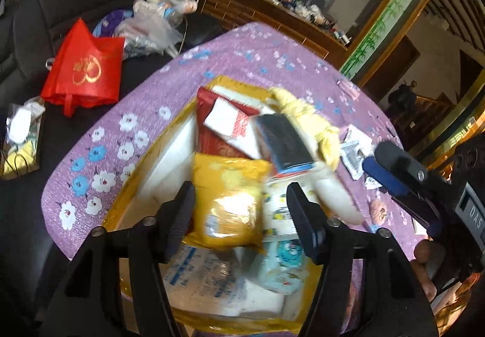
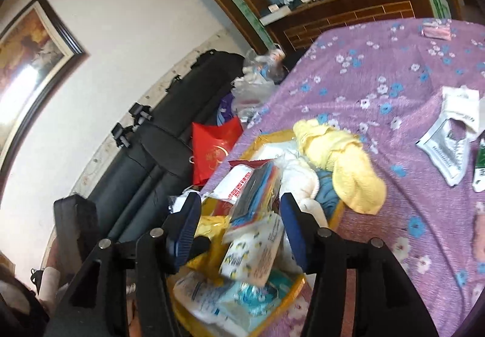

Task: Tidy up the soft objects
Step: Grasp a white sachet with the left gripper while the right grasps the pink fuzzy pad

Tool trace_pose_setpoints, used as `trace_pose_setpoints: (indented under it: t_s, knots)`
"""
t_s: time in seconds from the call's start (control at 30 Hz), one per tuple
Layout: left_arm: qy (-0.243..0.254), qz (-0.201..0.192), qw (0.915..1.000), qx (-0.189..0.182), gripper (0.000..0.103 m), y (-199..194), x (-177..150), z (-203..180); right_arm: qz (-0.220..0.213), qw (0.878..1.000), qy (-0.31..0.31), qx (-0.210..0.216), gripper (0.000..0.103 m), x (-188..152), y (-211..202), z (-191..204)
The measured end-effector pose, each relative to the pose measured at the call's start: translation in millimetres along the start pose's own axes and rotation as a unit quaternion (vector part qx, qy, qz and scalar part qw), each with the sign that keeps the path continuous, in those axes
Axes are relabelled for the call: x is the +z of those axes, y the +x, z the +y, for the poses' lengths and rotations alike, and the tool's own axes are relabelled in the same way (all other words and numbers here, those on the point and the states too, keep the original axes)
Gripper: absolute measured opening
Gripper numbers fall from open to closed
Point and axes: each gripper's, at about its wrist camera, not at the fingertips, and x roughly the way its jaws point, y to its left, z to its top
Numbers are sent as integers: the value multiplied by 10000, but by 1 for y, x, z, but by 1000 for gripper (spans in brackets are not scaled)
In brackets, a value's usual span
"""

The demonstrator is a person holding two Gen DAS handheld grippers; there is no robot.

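Both views look down on a tabletop (image 1: 127,106) under a purple cloth printed with white and blue flowers. On it sits a shallow yellow-walled box (image 1: 182,112), packed with soft packets.

Left gripper (image 1: 236,215): black jaws spread wide, nothing between them. It hovers over the box, directly above a yellow plastic pouch (image 1: 230,197) lying near the box centre. Beside the pouch, a white packet with a small yellow-and-black print (image 1: 279,215); nearer the camera, a clear bag with blue lettering (image 1: 200,279) and a light-blue cartoon-print pack (image 1: 285,264).

Right gripper (image 2: 239,227): blue-padded jaws spread wide, gripping nothing. A flat clear-wrapped pack with dark, blue and red contents (image 2: 257,188) sits tilted between and beyond the jaws, over the box; blurred in both views, so I cannot tell whether it is resting or in the air.

A pale yellow knotted cloth (image 2: 342,161) drapes over the far box wall onto the purple cloth. A red packet (image 1: 212,130) and a white packet with red print (image 1: 230,121) lie at the far end of the box.

Outside the box: a torn silver-white sachet (image 2: 442,152) on the cloth, well apart from the box. A red gift bag with gold print (image 1: 81,70) lies on the dark sofa (image 1: 27,27) beside the tabletop.
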Motion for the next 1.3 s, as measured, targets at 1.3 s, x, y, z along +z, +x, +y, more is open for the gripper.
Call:
trace_pose_setpoints:
  t_s: [1.3]
  knots:
    - [1201, 1110, 9854, 476, 64, 192, 26, -253, -430, 9734, 1304, -1834, 39, -28, -98, -199]
